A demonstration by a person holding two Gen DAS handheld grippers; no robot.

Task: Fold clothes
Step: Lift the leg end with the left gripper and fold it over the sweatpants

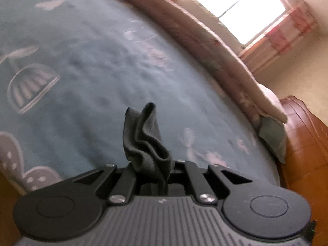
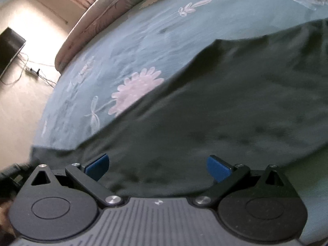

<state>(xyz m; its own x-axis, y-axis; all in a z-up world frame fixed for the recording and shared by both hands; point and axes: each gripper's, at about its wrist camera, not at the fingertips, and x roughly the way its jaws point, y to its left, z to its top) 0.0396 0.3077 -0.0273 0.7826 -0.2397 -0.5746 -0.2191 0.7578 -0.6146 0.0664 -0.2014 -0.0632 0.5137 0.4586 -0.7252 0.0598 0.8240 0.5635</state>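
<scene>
A dark green garment (image 2: 235, 102) lies spread over the blue flowered bedspread (image 2: 143, 37), filling the right and lower part of the right wrist view. My right gripper (image 2: 157, 168) hovers just above its near part, open, its blue pads (image 2: 97, 167) wide apart with nothing between them. In the left wrist view my left gripper (image 1: 155, 168) is shut on a bunched fold of the dark garment (image 1: 146, 141), which sticks up between the hidden fingertips above the bedspread (image 1: 82, 71).
A rolled pinkish quilt (image 1: 215, 57) runs along the bed's far edge beside a bright window (image 1: 235, 6). A wooden bed frame (image 1: 303, 143) stands at the right. On the floor lie a power strip with cables (image 2: 32, 71) and a dark screen (image 2: 10, 47).
</scene>
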